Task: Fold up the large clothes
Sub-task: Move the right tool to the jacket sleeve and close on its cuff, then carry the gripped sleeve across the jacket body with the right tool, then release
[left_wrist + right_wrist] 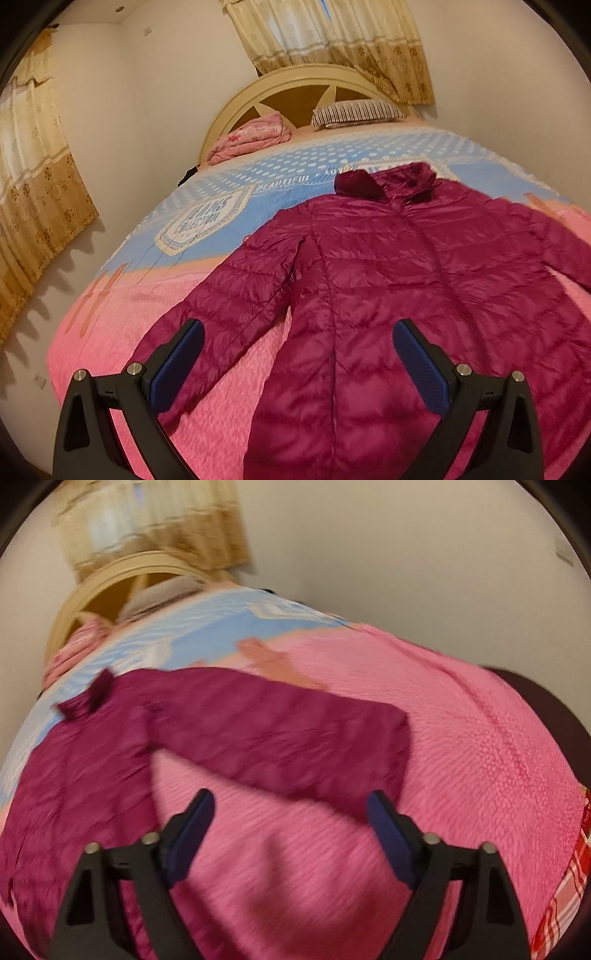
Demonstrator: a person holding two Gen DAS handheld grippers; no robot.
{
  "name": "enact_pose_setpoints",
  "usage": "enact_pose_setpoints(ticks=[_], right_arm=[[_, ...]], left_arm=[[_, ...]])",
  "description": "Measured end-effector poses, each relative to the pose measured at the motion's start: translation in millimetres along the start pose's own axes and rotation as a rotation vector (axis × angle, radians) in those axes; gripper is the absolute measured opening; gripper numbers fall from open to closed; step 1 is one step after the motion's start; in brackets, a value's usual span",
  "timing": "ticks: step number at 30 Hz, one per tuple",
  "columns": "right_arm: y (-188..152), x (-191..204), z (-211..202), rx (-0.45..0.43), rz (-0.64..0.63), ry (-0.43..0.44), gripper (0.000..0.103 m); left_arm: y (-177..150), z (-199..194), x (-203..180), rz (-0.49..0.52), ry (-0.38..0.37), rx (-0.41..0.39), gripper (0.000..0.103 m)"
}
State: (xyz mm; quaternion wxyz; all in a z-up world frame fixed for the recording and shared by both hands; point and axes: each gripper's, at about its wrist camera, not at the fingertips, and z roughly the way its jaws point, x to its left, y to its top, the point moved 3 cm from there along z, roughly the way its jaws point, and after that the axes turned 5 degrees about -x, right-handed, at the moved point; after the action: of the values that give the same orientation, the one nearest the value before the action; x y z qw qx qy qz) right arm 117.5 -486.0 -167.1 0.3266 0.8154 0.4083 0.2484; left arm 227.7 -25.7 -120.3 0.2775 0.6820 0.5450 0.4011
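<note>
A magenta quilted puffer jacket (pixel 406 277) lies flat on the bed, collar toward the headboard, both sleeves spread out. My left gripper (pixel 298 339) is open and empty, above the jacket's lower body and left sleeve (pixel 221 302). In the blurred right wrist view the jacket (pixel 92 775) lies at the left and its right sleeve (pixel 288 738) stretches across the pink cover. My right gripper (pixel 291 808) is open and empty, just short of the sleeve's cuff end, above the cover.
The bed cover (pixel 129 314) is pink near me and blue further up. A pink folded quilt (pixel 251 140) and a striped pillow (pixel 358 112) lie by the cream headboard (pixel 295 79). Curtains (pixel 33 184) hang on the left wall. The bed's right edge (pixel 554 738) drops off.
</note>
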Motion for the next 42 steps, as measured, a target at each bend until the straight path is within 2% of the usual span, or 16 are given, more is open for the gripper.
enact_pose_setpoints(ticks=[5, 8, 9, 10, 12, 13, 15, 16, 21, 28, 33, 42], right_arm=[[17.9, -29.5, 36.1, 0.052, 0.037, -0.077, 0.078], [21.7, -36.2, 53.3, 0.092, 0.033, -0.074, 0.068], [20.5, -37.4, 58.5, 0.109, 0.031, -0.071, 0.063], [20.5, -38.7, 66.9, 0.126, 0.032, -0.065, 0.051], [19.7, -40.8, 72.3, 0.140, 0.032, -0.048, 0.039], [20.5, -39.6, 70.9, 0.135, 0.021, -0.046, 0.027], [24.7, -32.7, 63.5, 0.117, -0.009, -0.034, 0.018], [27.8, -27.9, 60.4, 0.102, -0.028, -0.036, 0.016], [51.8, 16.3, 55.5, 0.022, -0.138, -0.015, 0.014], [71.0, 107.1, 42.6, -0.068, -0.305, 0.059, 0.013], [65.8, 168.7, 43.3, -0.092, -0.392, 0.128, 0.012], [34.5, 278.4, 36.6, -0.122, -0.556, 0.230, 0.011]], left_arm=[[7.4, 53.0, -0.2, 0.021, 0.041, 0.055, 0.102], [11.0, 79.5, 0.4, 0.024, 0.055, 0.084, 0.102], [11.7, 87.9, -0.6, 0.029, 0.062, 0.092, 0.102], [11.9, 96.4, -1.6, 0.035, 0.069, 0.103, 0.102], [11.1, 110.6, -1.0, 0.034, 0.067, 0.132, 0.102], [11.0, 114.4, -0.2, 0.034, 0.064, 0.139, 0.102], [11.6, 120.4, 0.9, 0.037, 0.064, 0.144, 0.102], [12.0, 121.6, 1.8, 0.037, 0.066, 0.141, 0.102], [19.1, 128.1, 9.7, 0.025, 0.076, 0.136, 0.102], [27.5, 135.7, 26.4, -0.020, 0.091, 0.137, 0.102], [35.9, 140.9, 37.9, -0.053, 0.109, 0.124, 0.102], [32.8, 153.0, 75.1, -0.105, 0.167, 0.127, 0.102]])
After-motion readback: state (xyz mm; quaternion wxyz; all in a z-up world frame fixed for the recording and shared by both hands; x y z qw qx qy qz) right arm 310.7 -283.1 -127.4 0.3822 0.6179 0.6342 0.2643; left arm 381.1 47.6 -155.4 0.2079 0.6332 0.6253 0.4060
